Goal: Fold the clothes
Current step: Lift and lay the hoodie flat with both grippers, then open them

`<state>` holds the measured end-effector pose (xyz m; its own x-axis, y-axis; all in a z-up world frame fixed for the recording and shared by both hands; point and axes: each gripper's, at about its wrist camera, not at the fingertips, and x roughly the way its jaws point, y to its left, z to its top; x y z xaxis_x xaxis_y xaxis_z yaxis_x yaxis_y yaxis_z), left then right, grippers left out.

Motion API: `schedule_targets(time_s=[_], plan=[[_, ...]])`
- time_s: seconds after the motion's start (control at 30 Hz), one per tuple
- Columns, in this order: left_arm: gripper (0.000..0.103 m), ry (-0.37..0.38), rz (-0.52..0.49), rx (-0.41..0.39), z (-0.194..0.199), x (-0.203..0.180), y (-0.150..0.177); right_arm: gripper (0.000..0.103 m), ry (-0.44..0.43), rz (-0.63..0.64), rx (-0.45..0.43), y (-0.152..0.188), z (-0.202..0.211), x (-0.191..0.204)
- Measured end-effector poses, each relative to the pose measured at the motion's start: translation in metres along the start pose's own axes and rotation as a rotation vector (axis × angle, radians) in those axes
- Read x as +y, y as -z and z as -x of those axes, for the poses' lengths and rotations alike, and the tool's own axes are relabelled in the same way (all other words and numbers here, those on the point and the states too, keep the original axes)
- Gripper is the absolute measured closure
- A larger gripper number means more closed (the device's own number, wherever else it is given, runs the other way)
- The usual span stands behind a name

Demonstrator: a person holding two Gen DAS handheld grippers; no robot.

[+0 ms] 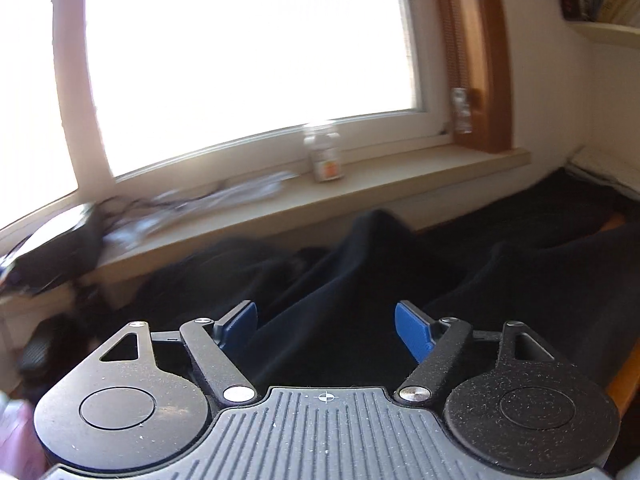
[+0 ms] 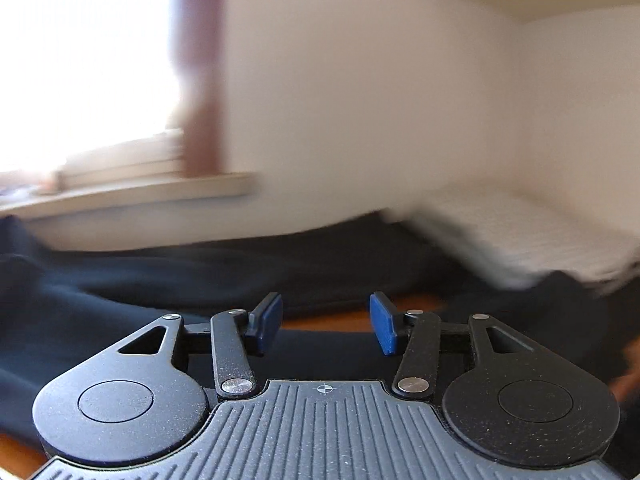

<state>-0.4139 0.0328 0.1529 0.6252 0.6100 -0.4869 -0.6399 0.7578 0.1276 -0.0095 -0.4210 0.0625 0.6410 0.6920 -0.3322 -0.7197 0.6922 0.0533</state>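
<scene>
Left wrist: dark garment (image 1: 360, 280) apparently beyond hand-held gripper (image 1: 326, 326).

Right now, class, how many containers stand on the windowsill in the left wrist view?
2: a clear jar at mid-sill, and a blurred bottle farther right against the brown window frame. Clutter at the sill's left end may hide more.

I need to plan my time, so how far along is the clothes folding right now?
Early, it seems. Done: nothing looks neatly folded; the dark garment lies rumpled below the windowsill. In hand: nothing, since the left gripper and right gripper are both open and empty. Left: regrasping, folding, flattening.
</scene>
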Motion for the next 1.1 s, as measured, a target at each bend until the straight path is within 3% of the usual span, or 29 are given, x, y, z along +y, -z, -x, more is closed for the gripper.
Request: schedule_targets(time_s=[0.27, 0.5, 0.6, 0.7, 0.9, 1.1], plan=[[0.023, -0.150, 0.208, 0.030, 0.067, 0.100, 0.066, 0.054, -0.326, 0.116, 0.084, -0.005, -0.046, 0.131], [0.023, -0.160, 0.302, 0.024, 0.099, 0.132, 0.114, 0.053, -0.587, 0.256, 0.143, 0.003, -0.058, 0.259], [0.023, -0.135, 0.327, 0.016, 0.109, 0.135, 0.129, 0.053, -0.622, 0.396, 0.129, 0.016, -0.051, 0.303], [0.023, -0.086, 0.341, 0.011, 0.116, 0.138, 0.139, 0.053, -0.625, 0.452, 0.132, 0.024, -0.051, 0.320], [0.023, -0.020, 0.351, -0.005, 0.121, 0.147, 0.148, 0.053, -0.656, 0.336, 0.204, 0.021, -0.058, 0.306], [0.024, -0.026, 0.310, -0.008, 0.127, 0.147, 0.151, 0.048, -0.682, 0.286, 0.242, 0.027, -0.067, 0.304]])
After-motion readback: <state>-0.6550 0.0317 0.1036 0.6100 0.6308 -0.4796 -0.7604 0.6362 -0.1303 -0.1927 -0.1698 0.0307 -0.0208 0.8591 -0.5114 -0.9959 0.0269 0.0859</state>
